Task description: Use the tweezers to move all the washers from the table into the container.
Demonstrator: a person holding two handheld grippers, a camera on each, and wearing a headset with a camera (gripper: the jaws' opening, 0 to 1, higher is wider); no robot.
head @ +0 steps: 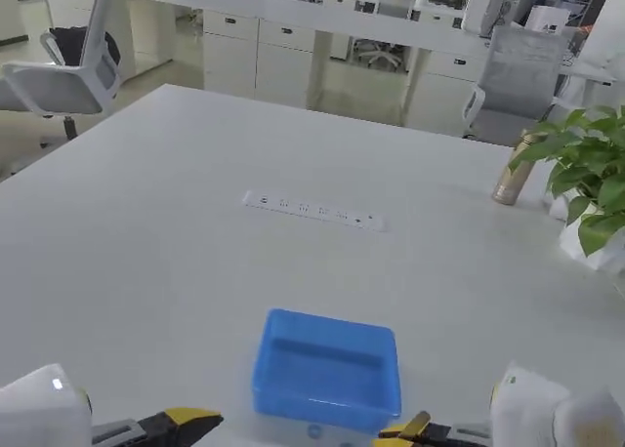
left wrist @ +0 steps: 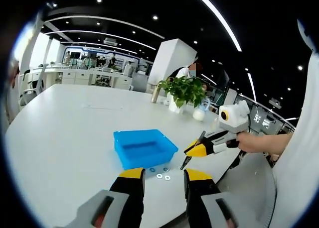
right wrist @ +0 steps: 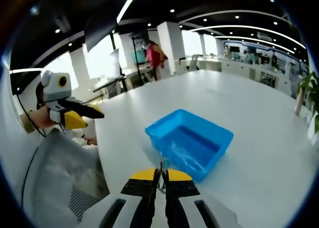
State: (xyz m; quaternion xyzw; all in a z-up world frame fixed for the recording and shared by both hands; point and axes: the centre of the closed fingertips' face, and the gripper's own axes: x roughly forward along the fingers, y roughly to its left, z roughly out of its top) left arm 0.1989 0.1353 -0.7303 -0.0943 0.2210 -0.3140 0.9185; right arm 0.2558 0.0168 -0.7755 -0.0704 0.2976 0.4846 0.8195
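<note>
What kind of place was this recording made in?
Most likely an open-plan office: a large white table with a power strip, swivel chairs, and rows of white cabinets behind. A potted plant stands near the table's edge.

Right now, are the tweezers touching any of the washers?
Apart. The left gripper view shows the tweezers, held in the right gripper, with their tip short of the washers; bare table lies between.

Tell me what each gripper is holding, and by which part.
The right gripper clamps the tweezers at about mid-length; the left gripper is open, holding nothing.
</note>
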